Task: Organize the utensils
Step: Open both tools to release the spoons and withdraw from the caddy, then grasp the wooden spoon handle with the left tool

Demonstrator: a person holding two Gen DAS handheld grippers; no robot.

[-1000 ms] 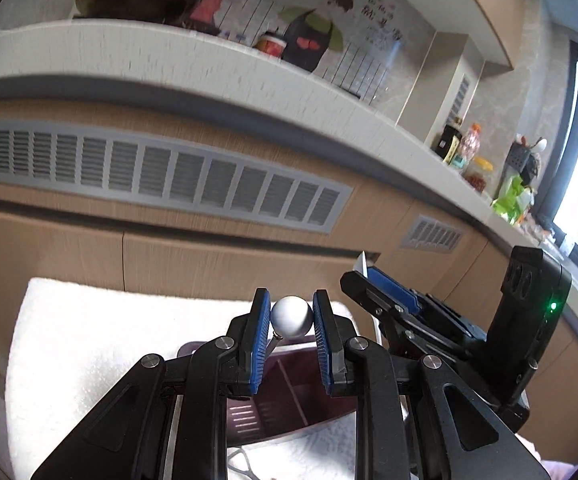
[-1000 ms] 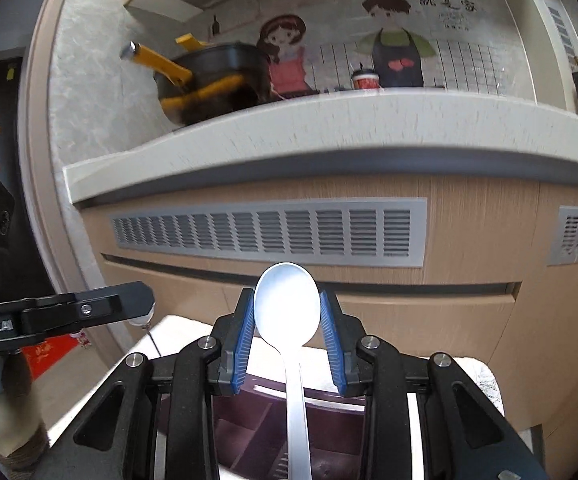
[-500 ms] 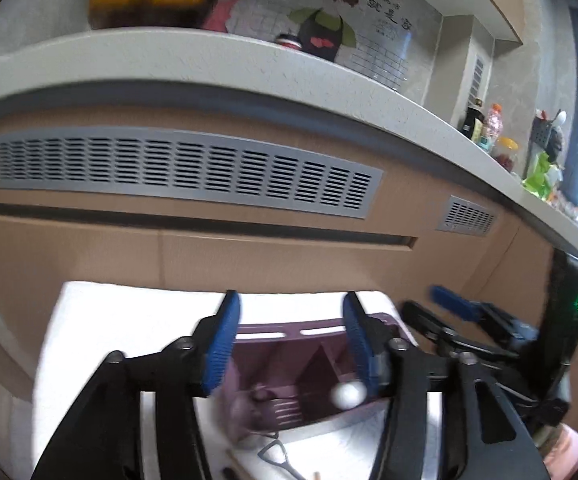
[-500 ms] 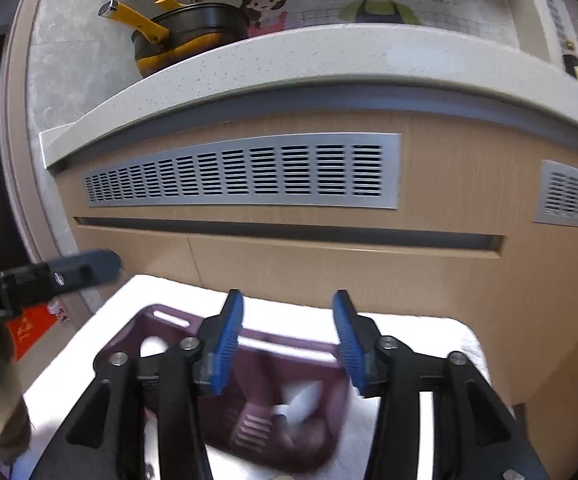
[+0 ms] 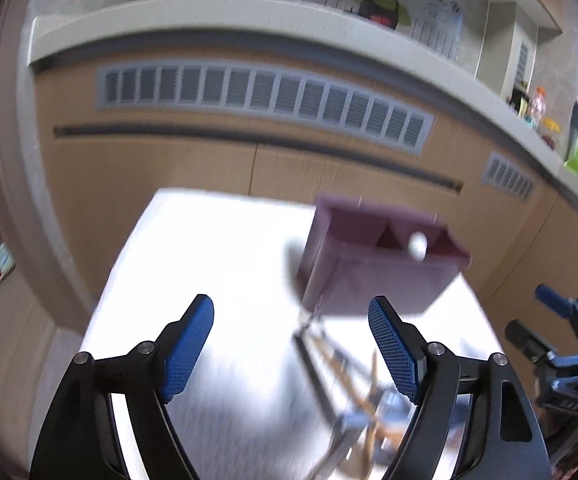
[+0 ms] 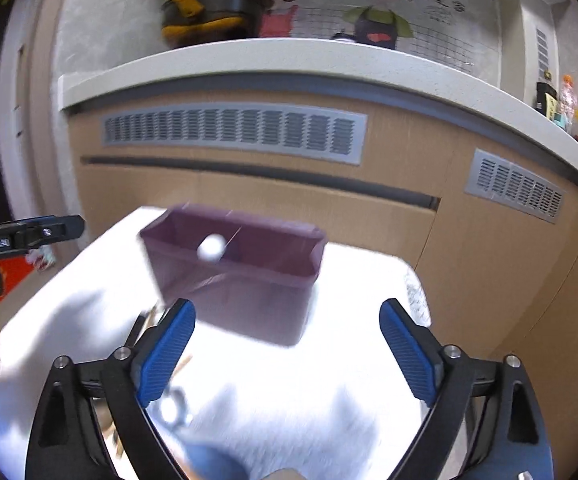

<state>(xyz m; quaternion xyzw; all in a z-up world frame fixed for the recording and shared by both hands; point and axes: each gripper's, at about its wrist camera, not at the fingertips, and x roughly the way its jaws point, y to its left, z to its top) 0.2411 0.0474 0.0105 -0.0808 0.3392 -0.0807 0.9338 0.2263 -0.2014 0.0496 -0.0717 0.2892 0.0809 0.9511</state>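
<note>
The left gripper point(image 5: 291, 342) stands with its blue pads wide apart and nothing between them; its jaws have just been opening, and the gap shows only the bright white cloth point(image 5: 217, 248) below. The right gripper point(image 6: 287, 350) is likewise spread wide and empty, its jaws also just opened; between its pads one sees cloth and the near wall of the purple caddy point(image 6: 245, 276).

Outward from the left fingers, low and to their right, lies the loose pile of utensils point(image 5: 353, 384): thin wooden sticks that look like chopsticks, a dark handle and some blurred metal; their long axes run from up-left by the caddy's foot down-right toward the lower edge, so they lie slantwise across the line the fingers point along; the blur hides which piece is which. In the right wrist view the same heap shows only as a few ends at the lower left, beside and partly behind the left finger of that gripper.

Farther out stands the caddy point(image 5: 381, 264), upright on the cloth, its compartments open upward, with a pale round spoon end point(image 5: 417, 246) showing at its rim; behind it is the cabinet front point(image 5: 209, 168) with its grey vent.

I judge the pile nearer the left gripper, which would need to swing right and turn its jaws across the sticks' length; the right gripper point(image 5: 557, 344), seen at the far right edge of the left view, sits just beside the heap's other side.
</note>
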